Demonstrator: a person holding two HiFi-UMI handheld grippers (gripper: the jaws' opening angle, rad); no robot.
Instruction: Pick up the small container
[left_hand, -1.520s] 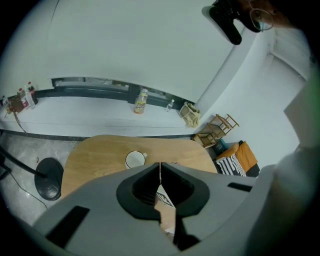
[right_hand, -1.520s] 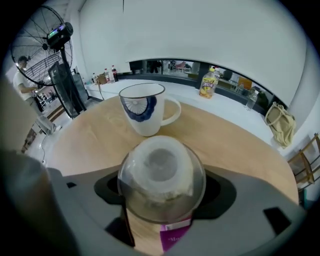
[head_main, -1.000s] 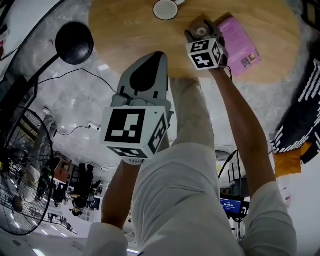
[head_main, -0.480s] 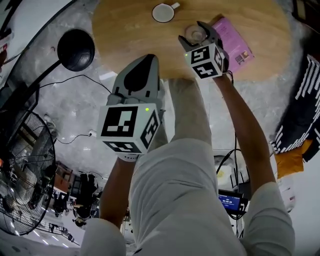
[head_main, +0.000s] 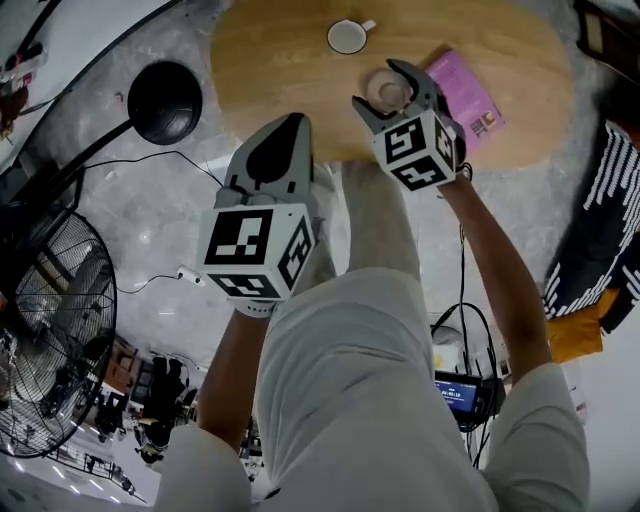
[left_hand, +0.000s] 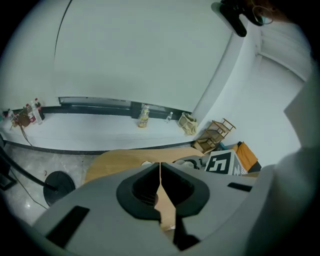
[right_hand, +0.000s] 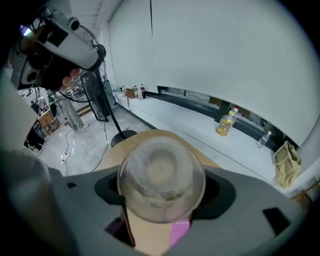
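Note:
The small container (head_main: 390, 94), a clear round tub, sits between the jaws of my right gripper (head_main: 384, 86), which is shut on it over the near edge of the oval wooden table (head_main: 280, 60). In the right gripper view the small container (right_hand: 161, 175) fills the gap of the right gripper (right_hand: 162, 194), one round end facing the camera, with the tabletop and a strip of pink behind it. My left gripper (head_main: 290, 135) is shut on nothing and hangs lower left, over the floor at the table's near edge. Its jaws meet in the left gripper view (left_hand: 160, 182).
On the table stand a white mug (head_main: 348, 36) at the far side and a pink book (head_main: 462, 90) just right of the right gripper. A black round stand base (head_main: 165, 100), a floor fan (head_main: 50, 330) and cables (head_main: 150, 270) lie on the floor at left.
My right gripper has drawn nearer to me and a little left of the pink book, with the container still in it. The left gripper has barely moved.

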